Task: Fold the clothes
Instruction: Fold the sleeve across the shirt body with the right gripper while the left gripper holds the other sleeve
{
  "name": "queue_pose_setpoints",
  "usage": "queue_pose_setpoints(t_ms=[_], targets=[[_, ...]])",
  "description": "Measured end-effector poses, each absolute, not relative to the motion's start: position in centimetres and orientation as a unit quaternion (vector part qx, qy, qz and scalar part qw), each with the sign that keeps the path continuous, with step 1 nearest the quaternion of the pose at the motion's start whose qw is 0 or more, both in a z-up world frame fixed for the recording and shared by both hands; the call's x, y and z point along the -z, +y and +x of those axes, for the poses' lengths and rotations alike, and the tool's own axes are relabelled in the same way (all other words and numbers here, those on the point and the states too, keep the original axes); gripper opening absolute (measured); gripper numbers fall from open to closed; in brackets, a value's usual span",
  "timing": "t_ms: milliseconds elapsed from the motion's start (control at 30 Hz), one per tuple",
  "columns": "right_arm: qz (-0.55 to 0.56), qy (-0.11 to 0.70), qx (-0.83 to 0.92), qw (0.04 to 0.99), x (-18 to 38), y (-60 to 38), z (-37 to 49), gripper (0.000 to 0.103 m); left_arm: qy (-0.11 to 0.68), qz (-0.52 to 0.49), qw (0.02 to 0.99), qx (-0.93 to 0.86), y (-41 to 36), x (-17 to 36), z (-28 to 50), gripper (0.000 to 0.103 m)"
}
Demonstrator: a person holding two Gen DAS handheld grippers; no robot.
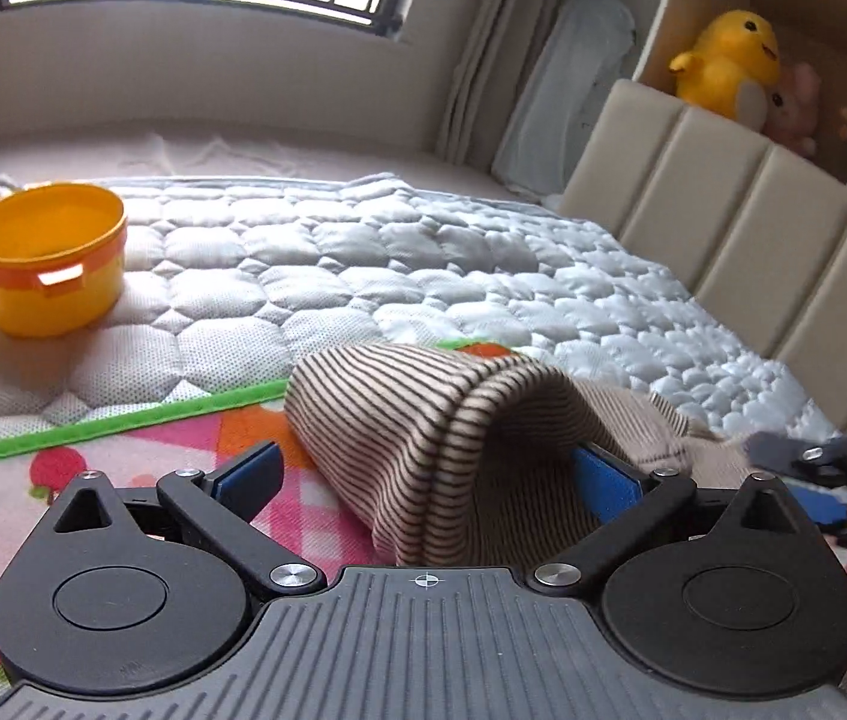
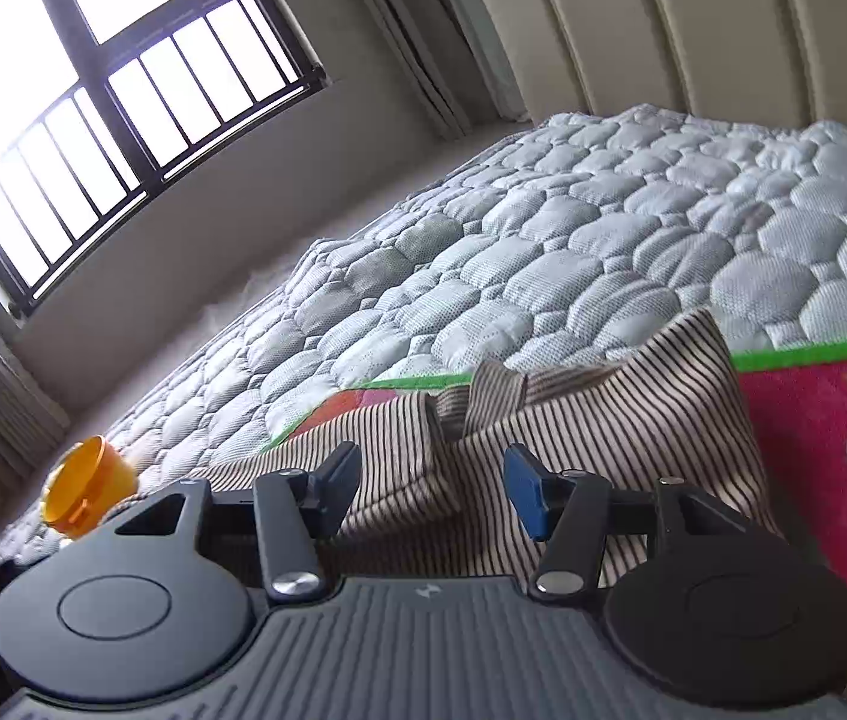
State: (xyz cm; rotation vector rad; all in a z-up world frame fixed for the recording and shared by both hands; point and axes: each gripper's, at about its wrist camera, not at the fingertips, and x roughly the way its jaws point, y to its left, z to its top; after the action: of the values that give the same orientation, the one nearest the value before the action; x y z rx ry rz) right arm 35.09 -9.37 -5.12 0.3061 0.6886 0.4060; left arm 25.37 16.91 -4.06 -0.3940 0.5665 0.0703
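A brown-and-cream striped garment (image 1: 417,438) lies bunched on a pink patterned mat (image 1: 123,450) on the bed. In the left wrist view a rolled fold of it sits between my left gripper's (image 1: 423,480) wide-open jaws, draped over the right blue fingertip (image 1: 603,480). My right gripper shows at the right edge of that view (image 1: 813,480). In the right wrist view the garment (image 2: 573,420) lies crumpled on the mat (image 2: 813,420). My right gripper (image 2: 432,486) is open with cloth lying between its fingers, nothing pinched.
A yellow plastic tub (image 1: 48,258) stands on the quilted mattress cover (image 1: 363,264) at the far left, also low left in the right wrist view (image 2: 87,489). A padded beige headboard (image 1: 753,252) runs along the right. Plush toys (image 1: 729,60) sit behind it. A barred window (image 2: 93,90) faces me.
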Motion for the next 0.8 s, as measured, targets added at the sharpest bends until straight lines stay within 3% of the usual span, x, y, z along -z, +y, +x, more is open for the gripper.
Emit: queue_pose_setpoints(t_ms=[67,133,333,567,700,800], targets=[[0.137,0.345,-0.213,0.904,5.9,-8.0,36.3,0.053,0.261,-0.230,0.937,-0.023,18.7,3.7,25.2,0.103],[0.117,0.352,-0.228,0.900,6.3,-6.6,36.9,0.045,0.246,-0.262,0.933,-0.014,20.1,3.6,25.0,0.103],[0.029,0.329,-0.246,0.911,4.3,-5.3,36.2,0.008,0.249,-0.324,0.912,-0.020,22.1,5.0,25.6,0.103],[-0.008,0.291,-0.207,0.934,0.0,-11.5,34.6,0.001,0.253,-0.328,0.910,0.016,21.4,5.3,25.8,0.103],[-0.023,0.315,-0.160,0.935,1.3,-15.0,34.5,0.001,0.243,-0.338,0.905,0.086,20.0,4.8,25.7,0.103],[0.036,0.347,-0.177,0.920,2.9,-16.4,34.3,0.006,0.251,-0.316,0.906,0.124,18.2,4.6,25.8,0.103]])
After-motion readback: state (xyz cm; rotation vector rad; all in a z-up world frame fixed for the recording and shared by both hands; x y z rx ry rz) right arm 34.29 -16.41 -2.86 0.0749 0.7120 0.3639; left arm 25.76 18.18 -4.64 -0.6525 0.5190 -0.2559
